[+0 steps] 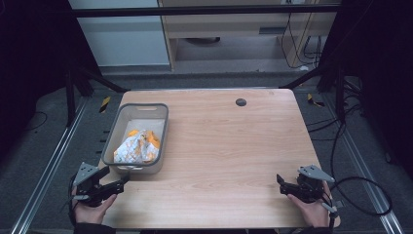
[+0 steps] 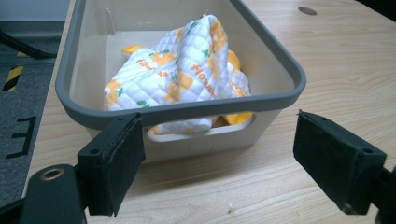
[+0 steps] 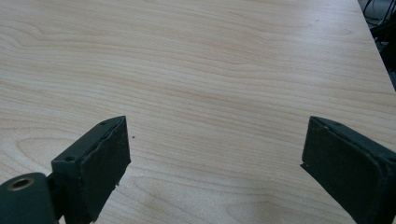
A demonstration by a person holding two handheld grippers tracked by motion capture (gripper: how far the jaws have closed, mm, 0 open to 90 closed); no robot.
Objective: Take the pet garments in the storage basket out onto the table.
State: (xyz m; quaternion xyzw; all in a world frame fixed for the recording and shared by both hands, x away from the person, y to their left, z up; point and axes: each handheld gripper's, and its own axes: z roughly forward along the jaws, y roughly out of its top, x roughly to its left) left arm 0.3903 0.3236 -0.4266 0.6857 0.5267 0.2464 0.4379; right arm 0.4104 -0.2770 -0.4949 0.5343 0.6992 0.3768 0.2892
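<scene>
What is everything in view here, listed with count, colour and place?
Plastic bin: one, beige with a grey rim, on the table's left side.
Quilted cloth: one, white with orange print, crumpled inside the bin.
Wooden table: one, light wood, centre.
Round cap: one, dark, near the table's far edge.
Cables: several, black, on the floor at the right.
Left gripper: one, black, open, just in front of the bin.
Right gripper: one, black, open, over bare table at the near right.
</scene>
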